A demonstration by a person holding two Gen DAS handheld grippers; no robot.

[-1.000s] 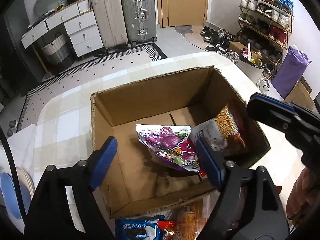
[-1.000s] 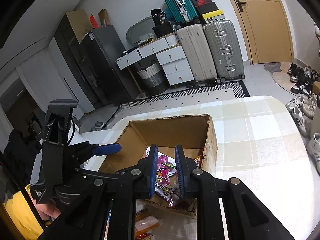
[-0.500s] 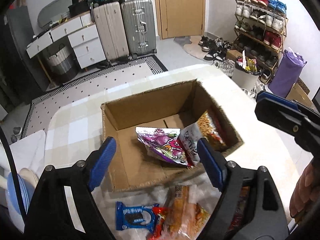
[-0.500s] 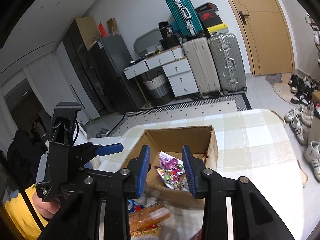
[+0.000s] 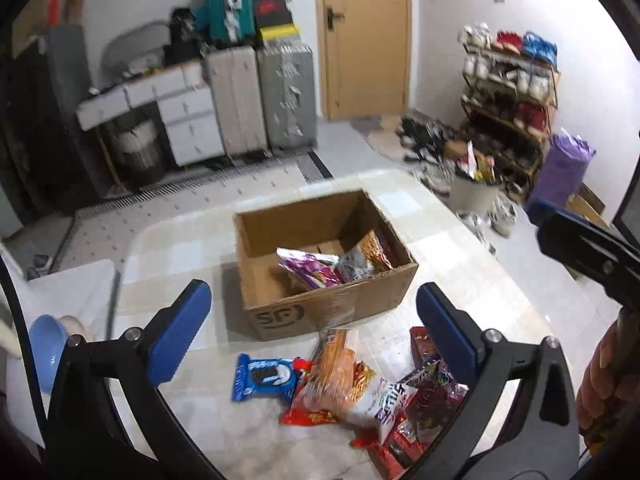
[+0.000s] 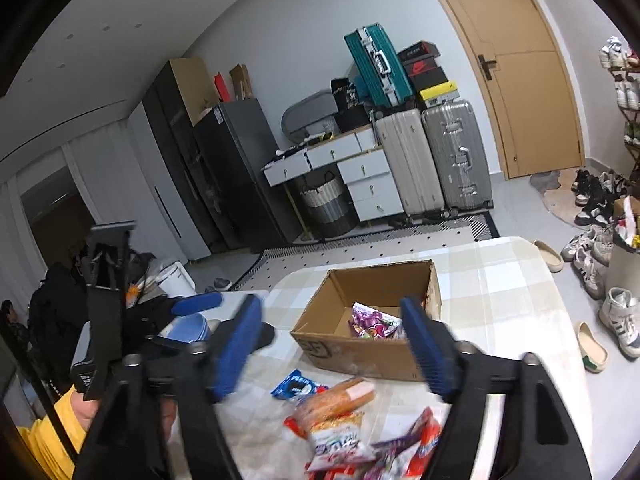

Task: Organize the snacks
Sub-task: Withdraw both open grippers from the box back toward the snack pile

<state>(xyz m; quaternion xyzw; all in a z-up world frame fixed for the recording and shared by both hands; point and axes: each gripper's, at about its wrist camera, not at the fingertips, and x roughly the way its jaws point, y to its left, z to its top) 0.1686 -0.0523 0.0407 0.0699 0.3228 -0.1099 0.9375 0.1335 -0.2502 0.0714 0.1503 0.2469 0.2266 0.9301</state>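
Grippers: left (image 5: 312, 334), right (image 6: 332, 346) tilted down, fingers opening, empty.

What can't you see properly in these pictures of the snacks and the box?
- Left wrist view: the snack pile is blurred and part hidden behind the left gripper, whose jaws are opening, empty.
- Right wrist view: the pile runs off the bottom edge; the opening right gripper covers part of the cardboard box.
- Packet names: too blurred.
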